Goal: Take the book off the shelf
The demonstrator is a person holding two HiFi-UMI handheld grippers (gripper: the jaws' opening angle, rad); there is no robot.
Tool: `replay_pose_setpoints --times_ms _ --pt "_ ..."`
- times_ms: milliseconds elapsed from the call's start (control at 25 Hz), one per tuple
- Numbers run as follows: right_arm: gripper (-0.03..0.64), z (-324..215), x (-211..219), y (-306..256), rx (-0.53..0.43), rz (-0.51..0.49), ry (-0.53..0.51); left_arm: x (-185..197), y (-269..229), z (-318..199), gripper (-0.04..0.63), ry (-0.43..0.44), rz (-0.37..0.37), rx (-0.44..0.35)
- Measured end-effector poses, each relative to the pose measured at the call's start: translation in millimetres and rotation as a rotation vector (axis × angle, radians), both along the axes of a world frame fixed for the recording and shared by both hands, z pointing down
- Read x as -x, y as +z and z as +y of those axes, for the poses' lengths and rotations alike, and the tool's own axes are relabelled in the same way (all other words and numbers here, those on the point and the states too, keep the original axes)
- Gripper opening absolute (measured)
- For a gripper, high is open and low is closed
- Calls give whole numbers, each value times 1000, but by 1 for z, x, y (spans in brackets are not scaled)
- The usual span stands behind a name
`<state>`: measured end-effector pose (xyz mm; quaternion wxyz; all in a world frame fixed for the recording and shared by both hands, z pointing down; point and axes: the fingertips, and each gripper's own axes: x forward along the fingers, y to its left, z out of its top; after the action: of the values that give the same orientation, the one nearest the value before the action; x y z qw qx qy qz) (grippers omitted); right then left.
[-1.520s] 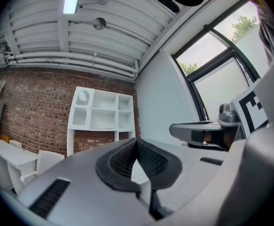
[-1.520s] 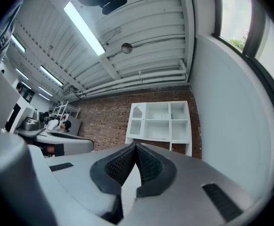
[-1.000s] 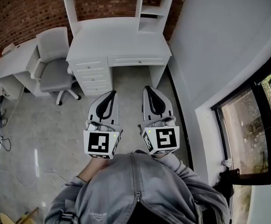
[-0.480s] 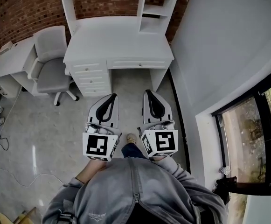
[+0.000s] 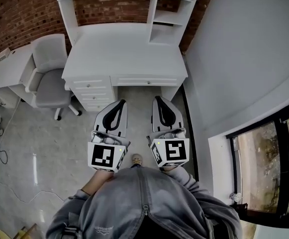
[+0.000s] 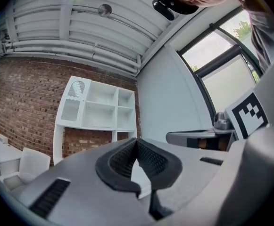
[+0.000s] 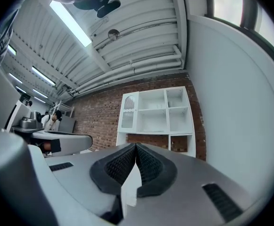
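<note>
No book can be made out. The compartments of the white shelf unit [image 7: 158,109] look bare in both gripper views, and the head view shows them too small to read. If the book is there, it sits somewhere in that shelf unit, which rises from the back of the white table [image 5: 124,49] against the brick wall [image 5: 25,9].

By my judgement nothing of the task is done yet. The left claw [image 5: 121,102] and right claw [image 5: 158,99] are both closed tight on nothing. They are held side by side over the floor [image 5: 40,148], just short of the table's front and well apart from the shelves. Reaching the shelf, opening a claw, gripping the book and drawing it out all remain.
</note>
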<state>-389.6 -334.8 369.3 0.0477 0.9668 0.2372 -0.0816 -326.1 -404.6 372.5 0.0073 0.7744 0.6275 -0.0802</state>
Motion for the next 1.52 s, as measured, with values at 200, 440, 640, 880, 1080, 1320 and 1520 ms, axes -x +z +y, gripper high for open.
replay_pose_setpoints --times_ms 200,440,640,880,1080,1320,1520 --pt "26 40 -24 -4 8 5 -32 -23 -4 38 6 -28 4 7" --pt "26 80 -45 -3 7 11 -77 -40 -4 74 6 -71 5 12" --pt "26 98 -52 -6 -1 31 -102 -44 -8 92 6 -86 14 6" --pt "26 110 -55 2 -24 26 -113 -47 -5 100 6 -105 5 -7" --pt "26 116 -60 6 -23 18 -120 -51 0 107 6 -103 1 -12" --pt "26 127 -69 -1 4 22 -103 -66 -5 118 6 -97 20 -6" --pt "26 140 -78 -2 7 24 -87 -78 -5 132 6 -83 17 -3"
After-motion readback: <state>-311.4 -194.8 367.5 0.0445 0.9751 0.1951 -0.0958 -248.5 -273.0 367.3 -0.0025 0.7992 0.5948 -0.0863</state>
